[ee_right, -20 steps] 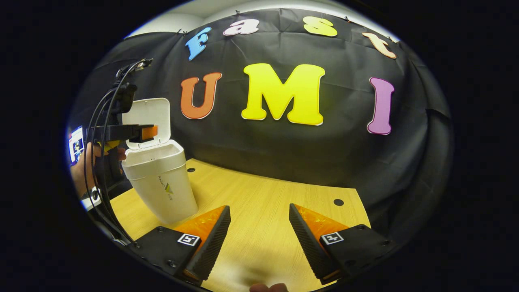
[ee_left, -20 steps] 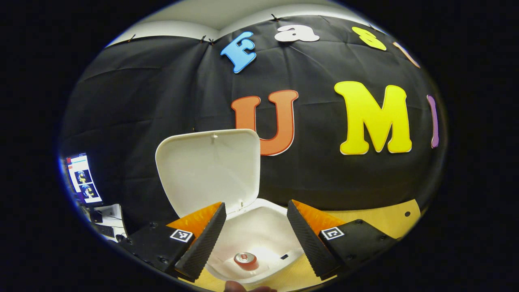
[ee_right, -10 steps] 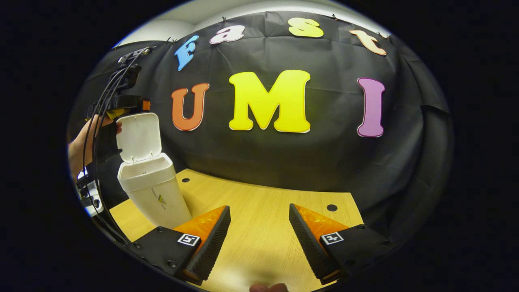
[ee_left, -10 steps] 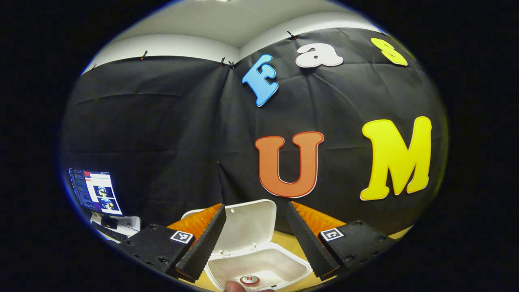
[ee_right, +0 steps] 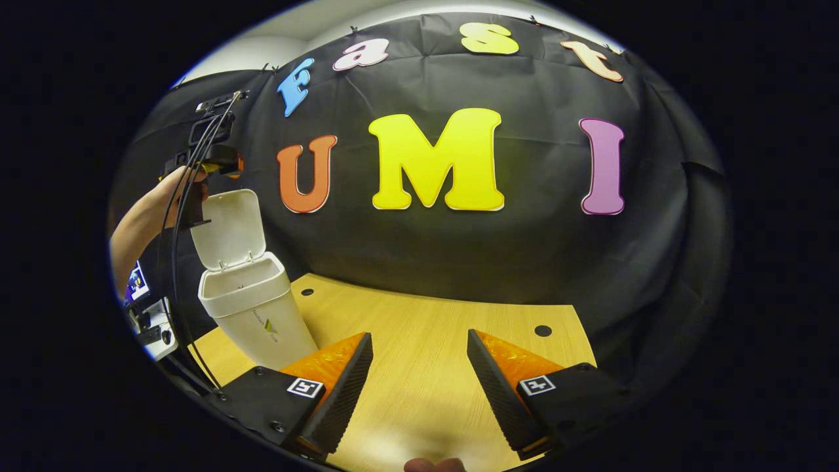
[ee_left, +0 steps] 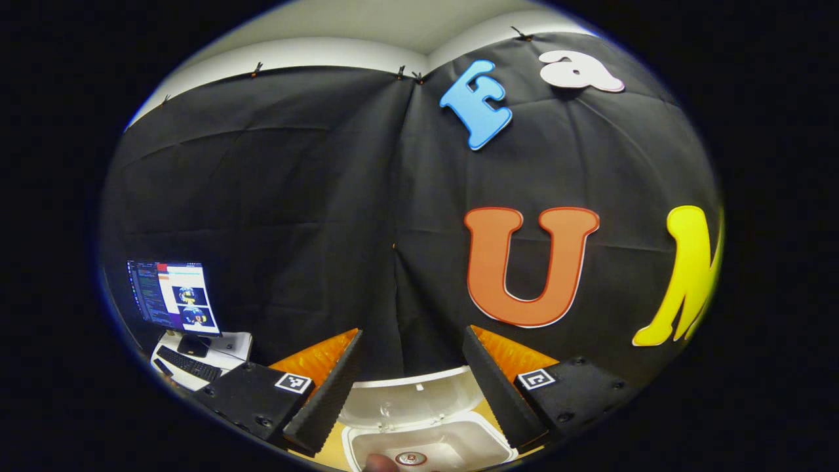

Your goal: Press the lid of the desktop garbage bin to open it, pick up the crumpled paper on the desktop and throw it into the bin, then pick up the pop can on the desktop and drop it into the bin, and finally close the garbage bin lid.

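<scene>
Both grippers spread wide, nothing gripped.
L gripper (ee_left: 409, 387) is held high above bin (ee_right: 252, 314), behind its raised lid (ee_right: 229, 229); fingers apart, nothing touched. Pop can (ee_left: 411, 459) is seen inside bin, below L fingers. R gripper (ee_right: 419, 387) is held over wooden desktop (ee_right: 426, 341), empty, bin well off to its left.

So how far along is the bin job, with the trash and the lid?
Done: the white plastic bin stands open, and the red-topped pop can lies inside it. The wooden desktop shows no paper or can; I can't see the paper in the bin. In hand: the left gripper, open and empty, is held above the upright white lid. The right gripper is open over the desktop. Left: closing the lid.
</scene>
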Action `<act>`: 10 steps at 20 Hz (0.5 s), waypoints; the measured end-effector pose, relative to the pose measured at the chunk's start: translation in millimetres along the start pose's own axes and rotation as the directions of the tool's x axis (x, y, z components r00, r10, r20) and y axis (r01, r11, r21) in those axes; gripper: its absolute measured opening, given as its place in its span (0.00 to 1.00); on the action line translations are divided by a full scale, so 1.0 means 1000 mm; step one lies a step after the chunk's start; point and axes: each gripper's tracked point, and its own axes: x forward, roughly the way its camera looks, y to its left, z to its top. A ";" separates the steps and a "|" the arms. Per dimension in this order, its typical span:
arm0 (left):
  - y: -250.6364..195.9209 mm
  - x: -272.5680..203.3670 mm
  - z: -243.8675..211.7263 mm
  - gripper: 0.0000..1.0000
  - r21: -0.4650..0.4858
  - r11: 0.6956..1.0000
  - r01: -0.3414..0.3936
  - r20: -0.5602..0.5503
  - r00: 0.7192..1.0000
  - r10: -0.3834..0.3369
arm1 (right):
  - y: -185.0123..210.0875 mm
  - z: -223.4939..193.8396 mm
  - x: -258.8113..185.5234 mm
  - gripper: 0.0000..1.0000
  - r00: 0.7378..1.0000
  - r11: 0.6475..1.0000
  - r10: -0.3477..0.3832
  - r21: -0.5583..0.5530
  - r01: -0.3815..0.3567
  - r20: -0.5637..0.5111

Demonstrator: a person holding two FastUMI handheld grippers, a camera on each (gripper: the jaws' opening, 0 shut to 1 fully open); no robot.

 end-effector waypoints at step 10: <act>-0.013 -0.033 -0.043 0.98 -0.009 1.000 0.011 -0.132 0.991 -0.012 | -0.001 -0.003 -0.004 0.92 1.000 1.000 0.013 0.017 -0.013 0.013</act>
